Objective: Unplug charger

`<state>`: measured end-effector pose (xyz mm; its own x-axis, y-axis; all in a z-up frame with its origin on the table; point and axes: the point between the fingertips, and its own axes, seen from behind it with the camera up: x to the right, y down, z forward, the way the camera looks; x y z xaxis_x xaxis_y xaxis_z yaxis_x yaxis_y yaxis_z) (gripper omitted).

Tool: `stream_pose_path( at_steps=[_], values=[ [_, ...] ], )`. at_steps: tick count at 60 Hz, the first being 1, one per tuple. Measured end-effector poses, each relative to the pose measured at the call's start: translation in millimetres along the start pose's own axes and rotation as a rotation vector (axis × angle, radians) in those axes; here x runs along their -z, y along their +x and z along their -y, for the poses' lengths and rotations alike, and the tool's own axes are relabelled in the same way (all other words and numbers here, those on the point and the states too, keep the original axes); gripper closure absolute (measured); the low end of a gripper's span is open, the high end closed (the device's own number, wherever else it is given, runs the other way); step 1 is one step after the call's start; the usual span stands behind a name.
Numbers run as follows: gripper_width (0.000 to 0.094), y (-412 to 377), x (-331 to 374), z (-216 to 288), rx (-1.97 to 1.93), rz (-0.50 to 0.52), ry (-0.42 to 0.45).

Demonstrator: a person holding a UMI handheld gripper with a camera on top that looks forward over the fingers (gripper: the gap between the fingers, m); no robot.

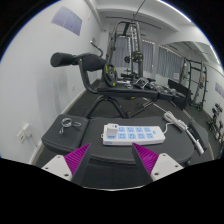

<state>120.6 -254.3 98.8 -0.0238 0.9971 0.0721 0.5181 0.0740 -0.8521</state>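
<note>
A white power strip (132, 133) with several blue sockets lies flat on a dark table (60, 140), just ahead of my fingers. A white charger with its cable (178, 124) lies on the table beyond the strip's right end. I cannot tell whether it is plugged into the strip. My gripper (112, 152) is open and empty, hovering low over the table short of the strip. The magenta pads (76, 160) show at either side, wide apart.
A small metal object (67, 124) lies on the table left of the strip. Behind the table stands gym equipment: a black padded seat (70, 60), a weight rack (126, 50) and frames at the right (192, 75). A white wall is at the left.
</note>
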Motion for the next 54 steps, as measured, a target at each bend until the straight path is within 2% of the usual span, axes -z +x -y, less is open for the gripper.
stream_pose_path(
  at_steps=[11, 20, 48, 49, 53, 54],
  values=[
    [0.0084, 18, -70, -5, -0.014, -0.021, 0.039],
    [0.0083, 8, -115, 5, -0.059, 0.033, 0.09],
    [0.0118, -4, -194, 26, -0.104, 0.05, 0.154],
    [0.0135, -4, -196, 26, -0.104, 0.05, 0.156],
    [0.0624, 1, -201, 27, -0.089, 0.03, 0.158],
    [0.0627, 0, -201, 28, -0.096, 0.037, 0.163]
  ],
)
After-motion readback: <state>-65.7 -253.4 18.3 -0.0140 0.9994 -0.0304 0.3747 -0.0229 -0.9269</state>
